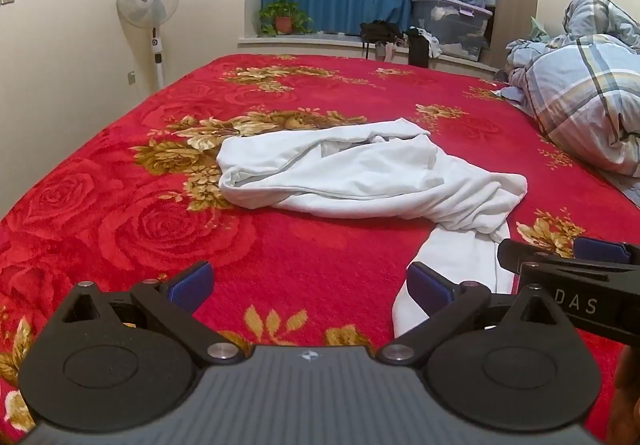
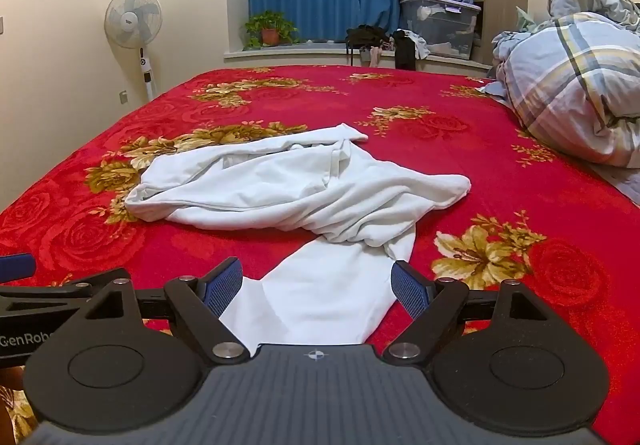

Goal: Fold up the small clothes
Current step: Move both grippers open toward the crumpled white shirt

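Right wrist view: white garment (image 2: 296, 193) lies crumpled on the red floral bed (image 2: 520, 149), dead ahead of the right claw (image 2: 318, 287).
Garment layout: bulk is a bunched heap mid-bed; one flat tail runs from the heap toward the near edge.
Long axis: heap runs roughly left-right across both views, slightly skewed; tail runs near-far, toward the claws.
Right claw: spread wide, nothing pinched. Tail cloth sits in the gap between the blue pads (image 2: 408, 291), no pad visibly pressing on it.
Left wrist view: left claw (image 1: 310, 285) spread wide, empty, only bed cover between its pads.
Offset: from the left claw, the garment (image 1: 360, 177) is ahead and to its right; tail passes just outside its right-hand pad.
Nearer arm: right, by my read. It is already lined up over the tail; left needs to shift right or reach forward to the heap's left end.
Right claw from left view: right claw (image 1: 560, 251) close alongside, near the tail.
Judgement: folding not started; cloth needs spreading flat first.
Risk: a grab at the tail alone may drag the twisted heap, not open it.
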